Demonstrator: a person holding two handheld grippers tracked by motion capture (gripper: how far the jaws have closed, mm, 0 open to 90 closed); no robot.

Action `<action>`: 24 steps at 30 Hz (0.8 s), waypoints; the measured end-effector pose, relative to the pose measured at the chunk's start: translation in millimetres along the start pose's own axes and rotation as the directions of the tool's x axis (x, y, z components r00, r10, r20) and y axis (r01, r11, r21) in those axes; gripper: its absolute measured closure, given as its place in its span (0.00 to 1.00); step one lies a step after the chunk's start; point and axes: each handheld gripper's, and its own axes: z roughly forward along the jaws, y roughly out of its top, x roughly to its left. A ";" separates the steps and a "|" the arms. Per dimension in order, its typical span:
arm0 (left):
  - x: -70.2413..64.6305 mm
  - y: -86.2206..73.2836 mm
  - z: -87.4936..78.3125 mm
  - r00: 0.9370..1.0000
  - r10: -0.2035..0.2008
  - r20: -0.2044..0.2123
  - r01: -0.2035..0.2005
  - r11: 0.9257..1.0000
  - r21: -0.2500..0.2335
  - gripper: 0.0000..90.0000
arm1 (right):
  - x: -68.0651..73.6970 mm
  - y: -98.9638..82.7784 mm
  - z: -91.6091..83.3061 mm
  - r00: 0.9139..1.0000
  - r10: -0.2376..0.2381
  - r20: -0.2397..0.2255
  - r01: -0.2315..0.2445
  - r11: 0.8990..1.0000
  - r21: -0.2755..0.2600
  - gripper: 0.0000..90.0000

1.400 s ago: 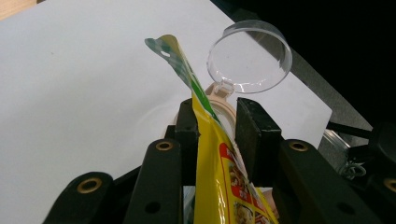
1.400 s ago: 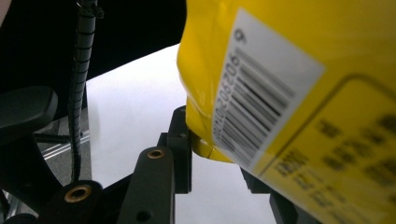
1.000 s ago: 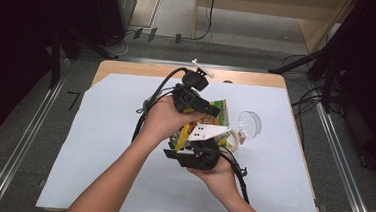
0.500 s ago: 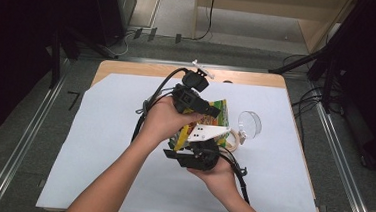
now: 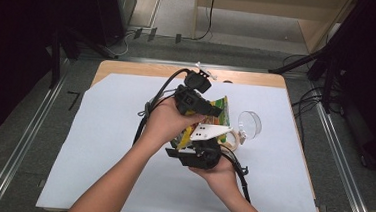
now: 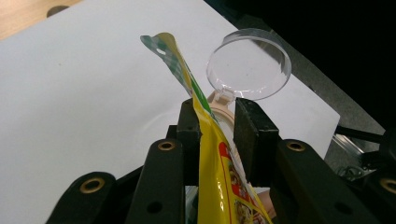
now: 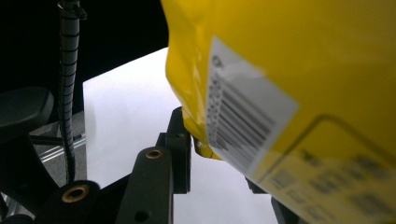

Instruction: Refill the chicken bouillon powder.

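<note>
Gripping the light, limp, slippery yellow snack pouch (image 6: 219,172) between both grippers' fingers (image 6: 189,135), closed on its crushable edges; hold near seams.

Yellow packet (image 7: 299,93): in the right gripper view we see it cut off by the top and right edges, its small print blurred.
Right tool (image 7: 219,154): its right jaw is hidden behind the packet.
Cup (image 6: 222,105): we glimpse just a beige rim between the left tool's (image 6: 217,121) jaws.
Packet in the high view (image 5: 215,113): mostly hidden under the left hand (image 5: 167,122).
</note>
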 end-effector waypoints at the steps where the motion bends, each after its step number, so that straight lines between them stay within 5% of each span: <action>1: 0.6 0.6 0.4 1.000 -0.002 0.001 0.002 1.000 0.005 0.81 | -0.2 0.2 -0.2 1.000 0.003 -0.002 -0.003 1.000 0.000 0.77; 13: 6.5 2.9 1.4 1.000 -0.020 0.016 0.020 1.000 0.022 0.81 | 1.0 3.8 -1.5 0.999 0.029 -0.016 -0.029 1.000 0.004 0.77; 24: 11.2 -2.1 -0.5 0.998 -0.038 0.054 0.038 0.999 0.011 0.81 | 4.0 3.7 -0.5 1.000 -0.002 -0.006 0.002 1.000 0.024 0.77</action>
